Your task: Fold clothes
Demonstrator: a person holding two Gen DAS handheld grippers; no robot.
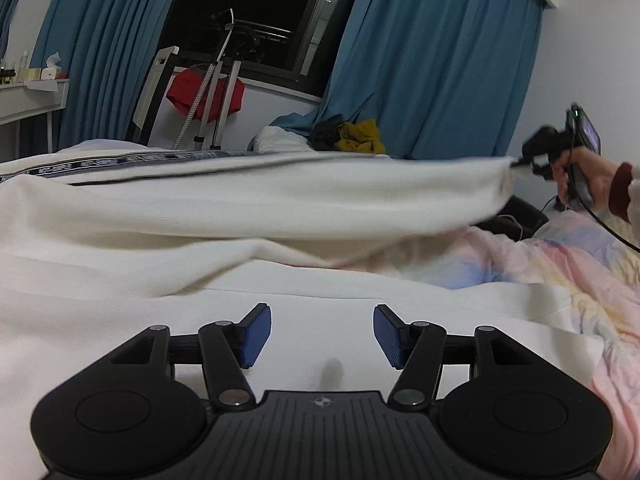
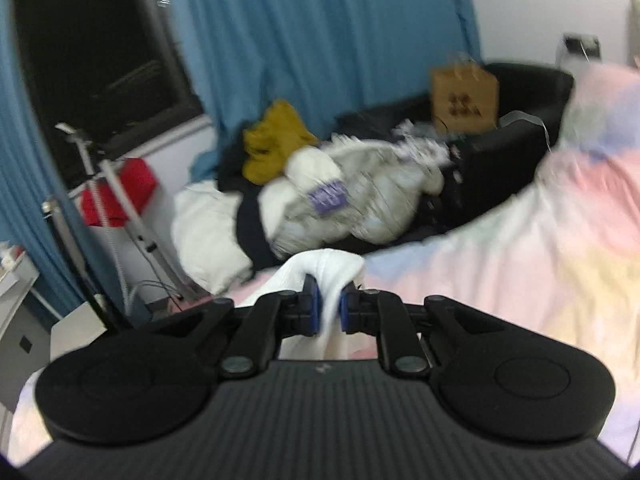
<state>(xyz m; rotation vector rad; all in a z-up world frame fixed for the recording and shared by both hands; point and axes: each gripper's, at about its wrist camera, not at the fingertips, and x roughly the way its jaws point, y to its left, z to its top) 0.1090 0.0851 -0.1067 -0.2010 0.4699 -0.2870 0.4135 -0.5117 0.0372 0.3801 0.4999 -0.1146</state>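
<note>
two tools work a white garment (image 1: pixel 248 216) spread over a pastel bed cover (image 1: pixel 568 264). left tool (image 1: pixel 322 336) hangs just above the cloth, blue pads (image 1: pixel 256 334) spread with nothing between them. right tool (image 2: pixel 329 306) pinches a raised corner of the garment, lifted clear of the bed.

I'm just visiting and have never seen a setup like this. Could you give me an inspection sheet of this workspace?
Surface: pastel tie-dye bedspread.
Job's things: cream-white knit garment spread on it, one end lifted.
Clutter: mustard-yellow cloth and white bundles on black sofa; brown paper bag.
Grippers: left tongs open above garment; right tongs shut on garment's end.
Cables: black cord from right handle.
Surroundings: blue curtains, dark window, red cloth on stand.
</note>
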